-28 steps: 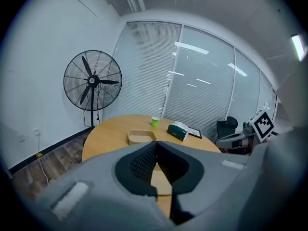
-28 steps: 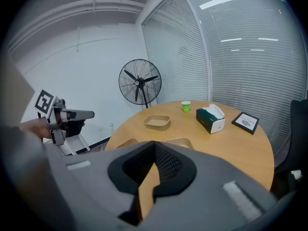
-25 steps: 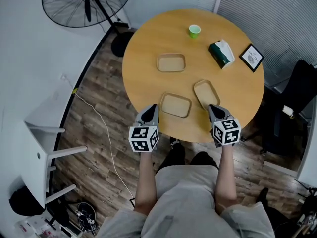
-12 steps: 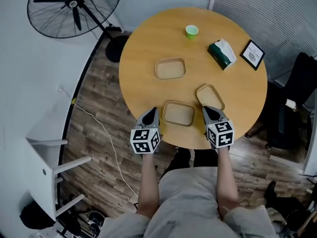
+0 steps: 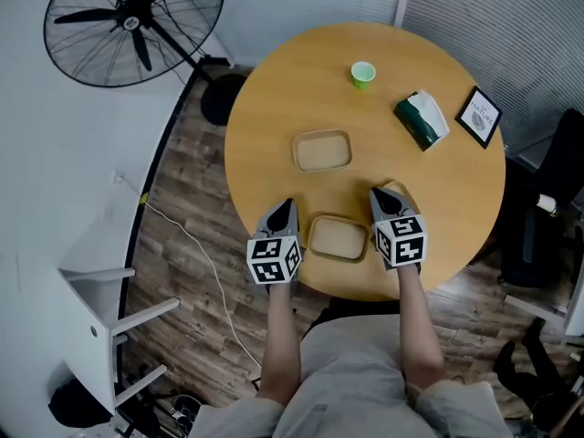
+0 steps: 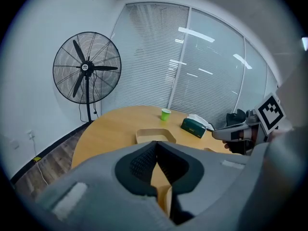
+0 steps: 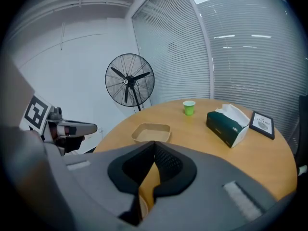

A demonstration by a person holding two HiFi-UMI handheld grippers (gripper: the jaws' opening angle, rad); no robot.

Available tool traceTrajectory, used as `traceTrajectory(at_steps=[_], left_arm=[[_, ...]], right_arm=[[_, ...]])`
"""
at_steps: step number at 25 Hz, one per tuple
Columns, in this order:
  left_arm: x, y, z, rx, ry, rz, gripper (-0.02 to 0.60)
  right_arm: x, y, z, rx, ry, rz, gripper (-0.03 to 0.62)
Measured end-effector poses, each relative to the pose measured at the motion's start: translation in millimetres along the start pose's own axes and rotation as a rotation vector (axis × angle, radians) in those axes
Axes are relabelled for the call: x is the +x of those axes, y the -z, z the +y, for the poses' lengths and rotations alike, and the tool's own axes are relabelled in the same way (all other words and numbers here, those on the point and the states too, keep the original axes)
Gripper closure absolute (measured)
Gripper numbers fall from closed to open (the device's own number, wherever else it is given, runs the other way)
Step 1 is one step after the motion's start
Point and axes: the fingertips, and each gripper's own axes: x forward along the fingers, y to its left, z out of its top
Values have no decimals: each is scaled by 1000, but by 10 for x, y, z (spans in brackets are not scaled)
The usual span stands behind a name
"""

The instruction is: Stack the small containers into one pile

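Three tan small containers lie on the round wooden table (image 5: 274, 108). One container (image 5: 321, 151) (image 6: 155, 135) (image 7: 152, 132) sits mid-table. A second container (image 5: 338, 237) lies near the front edge, between my two grippers. Only a corner of the third container (image 5: 398, 190) shows, beside the right gripper's tip. My left gripper (image 5: 285, 208) (image 6: 156, 146) is shut and empty, just left of the near container. My right gripper (image 5: 379, 196) (image 7: 155, 148) is also shut and empty, over the third container's near end.
A green cup (image 5: 362, 74) (image 7: 188, 108), a dark green tissue box (image 5: 420, 120) (image 7: 231, 121) and a small framed card (image 5: 481, 117) stand at the table's far right. A floor fan (image 5: 137, 21) stands left of the table; a white chair (image 5: 96, 304) is nearer left.
Both grippers have moved forward from the table's near edge to either side of the near container. The right gripper now covers most of the right-hand container. Both stayed shut.
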Motion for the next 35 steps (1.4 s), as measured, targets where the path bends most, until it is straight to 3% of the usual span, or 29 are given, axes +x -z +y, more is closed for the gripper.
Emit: traceTrajectory(at_steps=[14,23,29,35], left_arm=[[1061,7,403,-62,-67,86,571],[1461,116,672,-88,-114,148,499],[1661,211,681,-103,-101,187,482],[1773,292,627,-113,-57,227,483]], right_arm=[[923,-131,-362,77,-65,88,496],[1466,-75,-412,119,-102,137,476],[1653,28,-468,150,-68,173,439],[1729,58,-377,209,-95,194,435]])
